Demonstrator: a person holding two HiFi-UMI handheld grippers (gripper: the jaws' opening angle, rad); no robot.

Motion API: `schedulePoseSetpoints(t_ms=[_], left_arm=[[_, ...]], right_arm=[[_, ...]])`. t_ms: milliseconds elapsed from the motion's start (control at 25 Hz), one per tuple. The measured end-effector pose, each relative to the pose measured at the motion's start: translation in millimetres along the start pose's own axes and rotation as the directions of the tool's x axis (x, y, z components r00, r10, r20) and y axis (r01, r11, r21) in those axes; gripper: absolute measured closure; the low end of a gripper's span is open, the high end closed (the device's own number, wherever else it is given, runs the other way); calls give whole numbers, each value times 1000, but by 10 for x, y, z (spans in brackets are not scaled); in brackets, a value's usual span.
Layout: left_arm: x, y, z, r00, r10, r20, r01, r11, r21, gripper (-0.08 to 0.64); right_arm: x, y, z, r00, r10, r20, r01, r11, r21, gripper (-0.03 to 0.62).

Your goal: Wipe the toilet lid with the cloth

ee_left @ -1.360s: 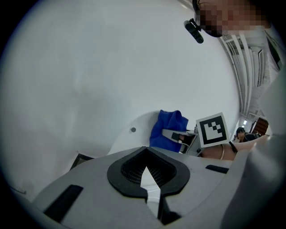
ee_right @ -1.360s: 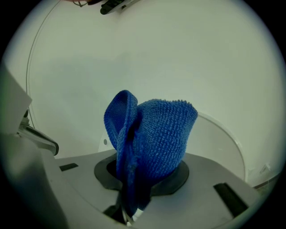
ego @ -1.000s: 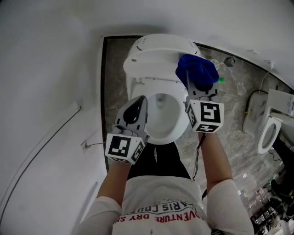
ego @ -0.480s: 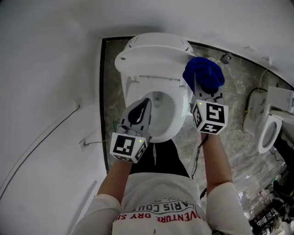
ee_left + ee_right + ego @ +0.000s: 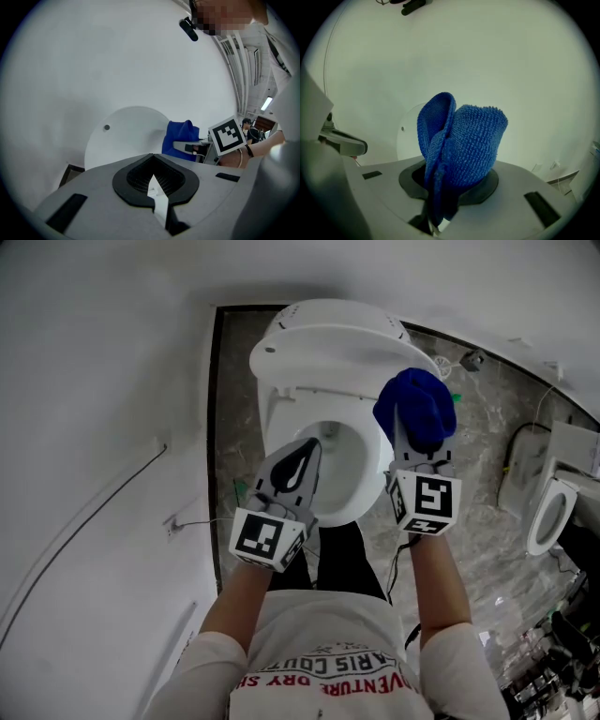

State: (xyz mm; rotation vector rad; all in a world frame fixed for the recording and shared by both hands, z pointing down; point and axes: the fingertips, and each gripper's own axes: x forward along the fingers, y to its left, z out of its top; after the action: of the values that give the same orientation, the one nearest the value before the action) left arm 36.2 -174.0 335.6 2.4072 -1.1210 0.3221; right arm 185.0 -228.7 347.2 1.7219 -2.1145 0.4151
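The blue cloth (image 5: 417, 407) has drawn back from the toilet lid (image 5: 328, 338), clamped in the right hand-held gripper (image 5: 411, 442); the left hand-held gripper (image 5: 307, 448) is closed, empty.

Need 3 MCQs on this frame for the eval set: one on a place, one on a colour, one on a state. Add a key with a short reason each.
1. Where is the cloth?
A. draped on a towel rail
B. in the right hand-held gripper
C. folded on a shelf

2. What colour is the cloth?
A. blue
B. green
C. white

3. How is the toilet lid?
A. closed down flat
B. raised, with the toilet bowl open
C. missing altogether

Key:
1 B, the right gripper view shows its jaws clamped on the cloth.
2 A, it is blue in all three views.
3 B, the head view shows the lid up behind the open bowl.
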Motion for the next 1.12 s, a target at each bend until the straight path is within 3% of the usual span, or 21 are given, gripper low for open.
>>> schedulePoseSetpoints(t_ms=[320,600,760,960,1120], left_arm=[[-353,869,-229,998,48,-32,-49,998,-38,554],[-562,1517,-342,997,50,-63,-53,998,-31,554],[-599,1736,-431,996,44,-76,-47,998,-32,554],[-611,1829,-544,996,17,-89,-21,999,-47,554],[-587,1832,-573,995,1,-97,-5,999,-44,554]], right_arm=[[596,1243,-171,991,135,-8,-135,990,-42,499],[1114,2138,-158,969,237,66,-233,970,-68,499],[1368,2324,-213,968,242,65,-238,969,-65,499],[1538,2239,-231,982,175,70,-170,982,-77,499],[1574,2200,-242,983,166,77,-160,984,-77,499]])
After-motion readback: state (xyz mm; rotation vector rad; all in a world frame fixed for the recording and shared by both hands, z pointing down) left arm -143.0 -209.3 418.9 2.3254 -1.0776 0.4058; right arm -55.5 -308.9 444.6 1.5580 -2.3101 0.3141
